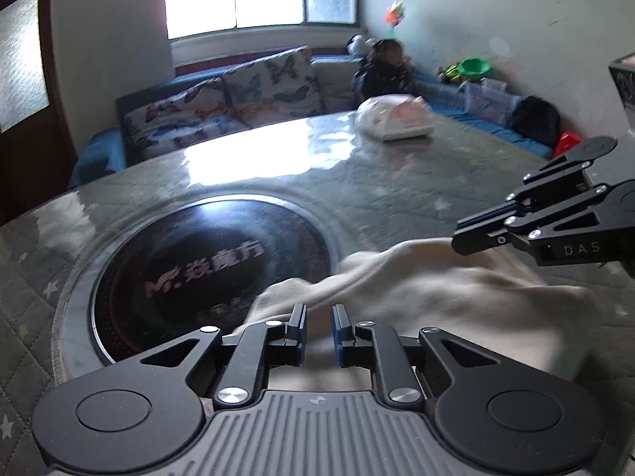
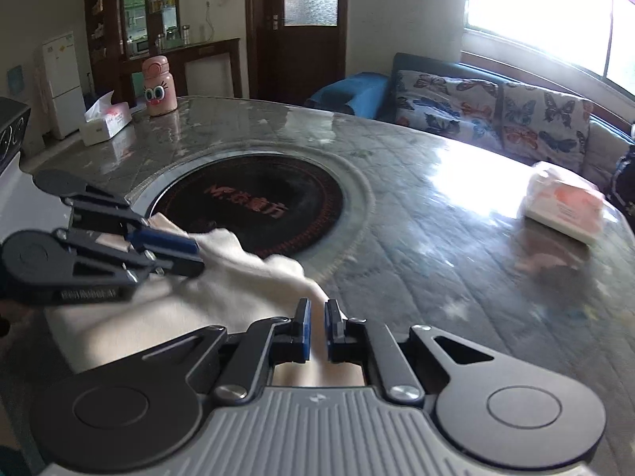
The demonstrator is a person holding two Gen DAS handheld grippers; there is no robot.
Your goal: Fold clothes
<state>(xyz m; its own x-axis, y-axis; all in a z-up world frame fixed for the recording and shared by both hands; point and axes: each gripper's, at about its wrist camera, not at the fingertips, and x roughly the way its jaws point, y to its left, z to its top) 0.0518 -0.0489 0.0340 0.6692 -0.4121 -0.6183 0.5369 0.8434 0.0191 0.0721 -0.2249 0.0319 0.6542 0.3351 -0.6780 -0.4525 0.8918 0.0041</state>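
Both the left gripper and right gripper pinch the cream cloth. Only the right view shows the pink bottle, far left.

The garment was a plain cream, without any print. Both grippers were black, the left gripper and the right gripper each carrying blue pads on the inner faces of the fingers and silver screw heads, over a ribbed grey body. The table wore a grey-green quilted cover with pale stars under a glossy clear sheet. The round cooktop was black, ringed in dull red dots, with reddish lettering. The sofa cushions were pale with blue, orange and dark butterflies. The bottle was pink with cartoon eyes.
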